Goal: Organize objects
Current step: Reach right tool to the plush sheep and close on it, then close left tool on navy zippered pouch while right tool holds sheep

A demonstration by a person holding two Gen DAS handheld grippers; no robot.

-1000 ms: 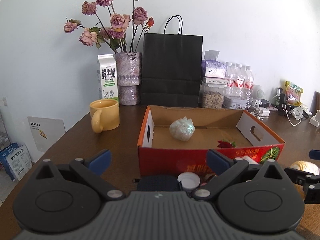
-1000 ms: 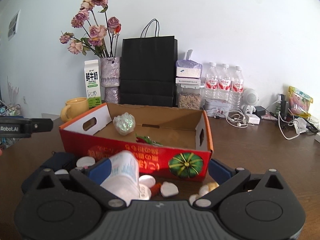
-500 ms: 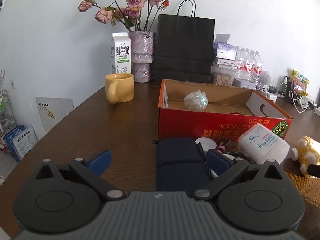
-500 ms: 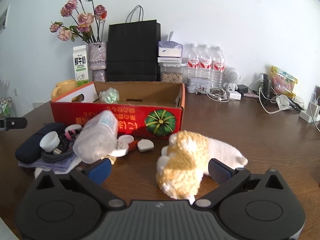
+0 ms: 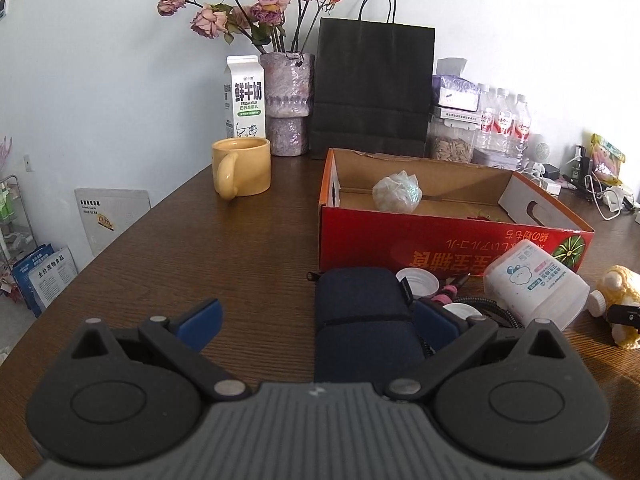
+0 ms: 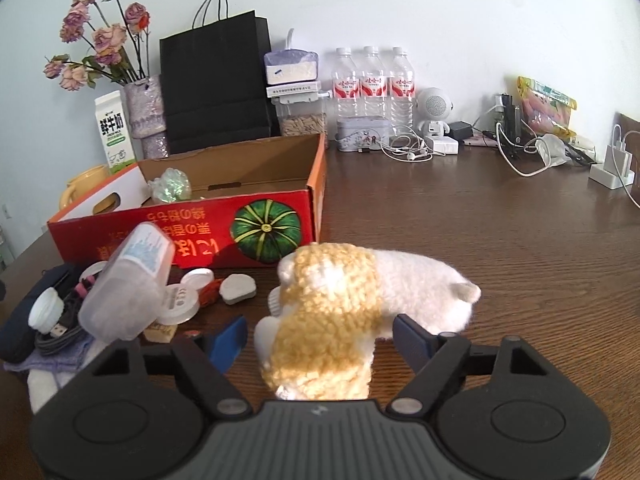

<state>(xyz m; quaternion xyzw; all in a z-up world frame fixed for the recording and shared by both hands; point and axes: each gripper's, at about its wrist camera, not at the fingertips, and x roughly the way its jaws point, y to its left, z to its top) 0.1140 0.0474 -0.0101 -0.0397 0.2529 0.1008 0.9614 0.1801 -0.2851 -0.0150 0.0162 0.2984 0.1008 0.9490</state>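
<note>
Two grippers low over a cluttered table, by the red box.

Left wrist: left gripper (image 5: 316,322) jaws apart, empty; navy pouch (image 5: 362,320) lies between them, nearer the right pad.
Right wrist: right gripper (image 6: 320,340) jaws have just been closing around the plush toy (image 6: 340,308); pad contact hard to judge, gaps show either side. Red box (image 6: 192,232) behind-left.

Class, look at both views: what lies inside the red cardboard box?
Inside the red cardboard box sits a crumpled clear plastic ball near its left end. Something small, red and green lies by the front wall, too hidden to name. That wall hides the floor just behind it.
</note>
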